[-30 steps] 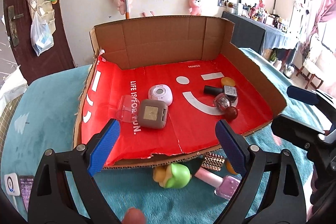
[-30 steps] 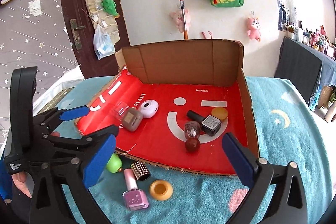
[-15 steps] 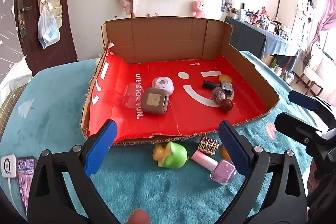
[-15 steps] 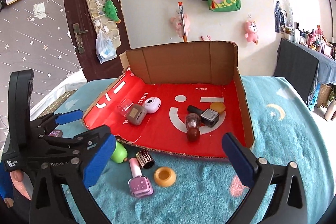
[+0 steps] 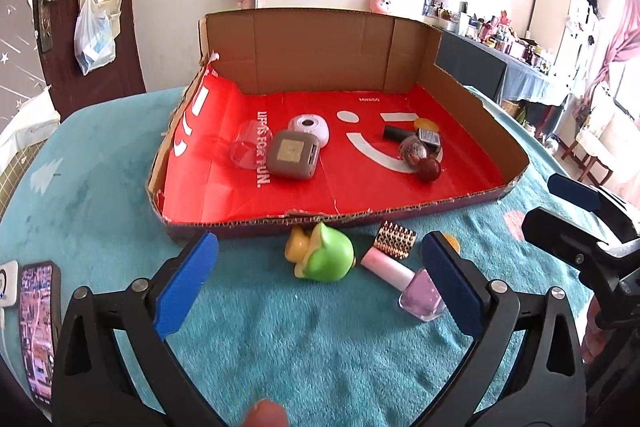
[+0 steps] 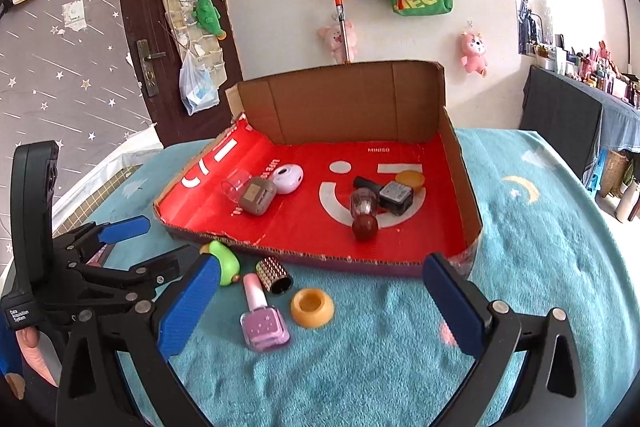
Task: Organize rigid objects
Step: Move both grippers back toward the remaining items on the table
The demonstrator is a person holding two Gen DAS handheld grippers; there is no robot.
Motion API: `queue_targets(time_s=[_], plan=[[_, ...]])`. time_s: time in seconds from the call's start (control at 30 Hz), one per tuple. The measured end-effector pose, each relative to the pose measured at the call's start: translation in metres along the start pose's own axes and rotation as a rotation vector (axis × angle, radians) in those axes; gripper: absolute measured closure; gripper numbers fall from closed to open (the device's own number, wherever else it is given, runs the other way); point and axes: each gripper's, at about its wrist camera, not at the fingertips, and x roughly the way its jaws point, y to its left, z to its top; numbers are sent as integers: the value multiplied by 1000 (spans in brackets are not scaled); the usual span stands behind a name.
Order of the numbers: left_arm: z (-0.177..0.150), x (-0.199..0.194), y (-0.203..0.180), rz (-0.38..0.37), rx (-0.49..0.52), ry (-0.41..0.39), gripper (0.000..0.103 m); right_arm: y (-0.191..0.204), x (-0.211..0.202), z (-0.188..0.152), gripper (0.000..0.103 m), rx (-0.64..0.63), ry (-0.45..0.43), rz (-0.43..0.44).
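We're between picks, as we read it; both claws empty, four items not yet in the cardboard tray.

Left claw: jaws wide apart, nothing between them, hovering above the teal counter just short of the tray's front edge. Right claw: also spread wide, holding nothing; it looks onto the same cluster from the other side.

Loose items, all on the counter just in front of the tray's front wall: green toy on its side; studded cap touching or nearly touching the pink neck of the lilac nail polish bottle, which lies flat; orange ring-shaped lid just beside the bottle, mostly hidden behind the left finger in the left view.

Already in the tray: clear cup, brown square case, white round case on the left half; dark bottles, an orange disc and a red ball grouped on the right half.

Next move, our call: left claw drops onto the green toy, closest to its centreline; jaws are wide enough already; toy is rounded and smooth, so grip across the widest part or it may squirt out. Right claw is better placed for the lid or the polish bottle; grab the bottle across its square body, not the neck; watch the cap beside it getting knocked.

A phone lies at the left edge of the counter; not part of the job, we'd guess.
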Motion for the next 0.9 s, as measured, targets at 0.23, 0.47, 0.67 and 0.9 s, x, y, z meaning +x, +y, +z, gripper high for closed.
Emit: queue_targets(time_s=[0.23,0.47,0.67,0.9], plan=[[-12,2,-2,11,2,18,0,-3,4,-15,0,3,25,-20],[-27,11,-2,5,-6,59,0,-6,12,-31,0,5,67,-33],[-37,19,1,7,-16,100,0,-6,22,-45,0,-6,108,-51],[-41,29,11,12,-45,135,0,-6,32,-55,0,-13,149,-58]])
